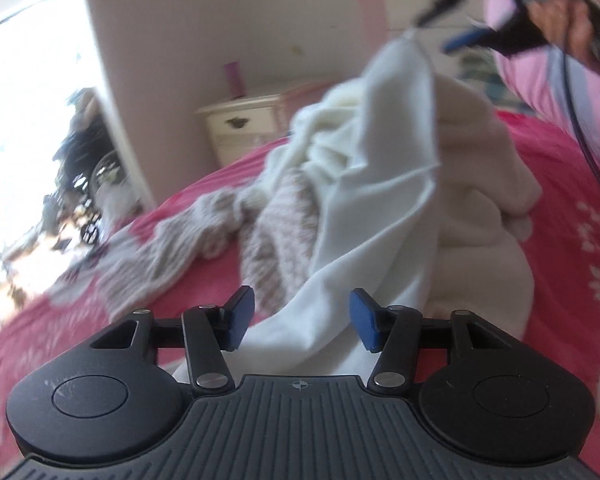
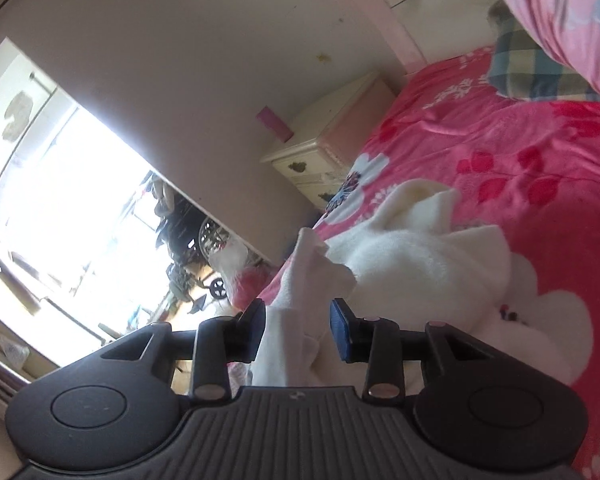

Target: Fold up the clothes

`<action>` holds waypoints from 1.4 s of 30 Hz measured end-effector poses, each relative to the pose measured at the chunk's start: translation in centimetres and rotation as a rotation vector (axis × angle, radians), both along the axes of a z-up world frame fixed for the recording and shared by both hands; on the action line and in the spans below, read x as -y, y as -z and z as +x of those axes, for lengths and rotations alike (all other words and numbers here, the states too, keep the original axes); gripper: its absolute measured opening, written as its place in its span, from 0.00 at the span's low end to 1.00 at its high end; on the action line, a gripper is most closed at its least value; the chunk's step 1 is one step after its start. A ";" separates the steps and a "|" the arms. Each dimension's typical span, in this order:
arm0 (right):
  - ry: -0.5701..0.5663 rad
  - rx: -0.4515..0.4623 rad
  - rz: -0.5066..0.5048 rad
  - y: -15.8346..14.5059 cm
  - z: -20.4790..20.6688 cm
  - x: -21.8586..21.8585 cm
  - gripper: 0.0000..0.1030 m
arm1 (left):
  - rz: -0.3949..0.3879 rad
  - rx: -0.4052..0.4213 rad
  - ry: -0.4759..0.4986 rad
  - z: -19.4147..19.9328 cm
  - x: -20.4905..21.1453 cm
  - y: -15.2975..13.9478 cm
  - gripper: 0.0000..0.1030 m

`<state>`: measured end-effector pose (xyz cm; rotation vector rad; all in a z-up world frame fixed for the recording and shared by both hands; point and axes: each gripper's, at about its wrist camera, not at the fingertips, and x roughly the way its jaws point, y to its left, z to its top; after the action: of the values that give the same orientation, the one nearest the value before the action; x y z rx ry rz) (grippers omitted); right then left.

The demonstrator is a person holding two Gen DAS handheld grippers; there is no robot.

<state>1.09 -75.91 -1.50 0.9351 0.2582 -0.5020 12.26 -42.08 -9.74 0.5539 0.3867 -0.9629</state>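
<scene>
A white garment (image 1: pixel 380 200) rises from the pink floral bed (image 1: pixel 572 184) in a tent, its top corner pinched in my right gripper (image 1: pixel 432 34), which a hand (image 1: pixel 560 12) holds at the upper right. In the right wrist view the same white garment (image 2: pixel 288 320) fills the gap of the right gripper (image 2: pixel 298 326) and hangs down towards the bed. My left gripper (image 1: pixel 302 318) stands open low over the bed, with the garment's lower fold lying between its blue pads (image 1: pixel 364 320), not squeezed. A fluffy cream garment (image 1: pixel 484 208) and a grey-pink knit (image 1: pixel 172 248) lie beside it.
A cream nightstand (image 1: pixel 240 128) (image 2: pixel 328 144) with a pink object on top stands against the wall beyond the bed. A plaid pillow (image 2: pixel 540 68) lies at the bed's head. To the left is a bright window (image 2: pixel 60 184) with clutter and wheels below it.
</scene>
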 end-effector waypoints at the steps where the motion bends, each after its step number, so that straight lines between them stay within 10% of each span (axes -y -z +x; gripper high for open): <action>1: 0.003 0.001 -0.010 -0.2 0.1 -0.1 0.38 | 0.012 0.017 0.020 -0.2 0.4 0.2 0.49; 8: 0.112 -0.031 -0.343 -2.4 -0.8 -0.4 0.39 | 0.013 0.017 0.039 -0.4 1.8 0.9 0.41; 13: -0.021 -0.303 -0.728 -1.1 0.7 -0.8 0.49 | -0.025 0.003 0.002 0.4 2.1 0.6 0.34; 23: -0.300 -0.243 -0.891 -1.3 3.5 -5.5 0.49 | -0.086 -0.094 0.002 1.5 1.9 0.0 0.20; 32: -0.326 -0.179 -0.758 -2.0 6.6 -5.3 0.49 | -0.043 -0.021 0.086 -0.4 3.8 1.0 0.26; 42: -0.230 0.031 -0.338 -1.7 5.0 -0.3 0.45 | -0.027 0.031 0.199 -2.0 4.0 1.1 0.31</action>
<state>6.09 -75.66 0.20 0.5744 0.2402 -0.3060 10.26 -46.05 -10.88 0.5900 0.2939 -1.1476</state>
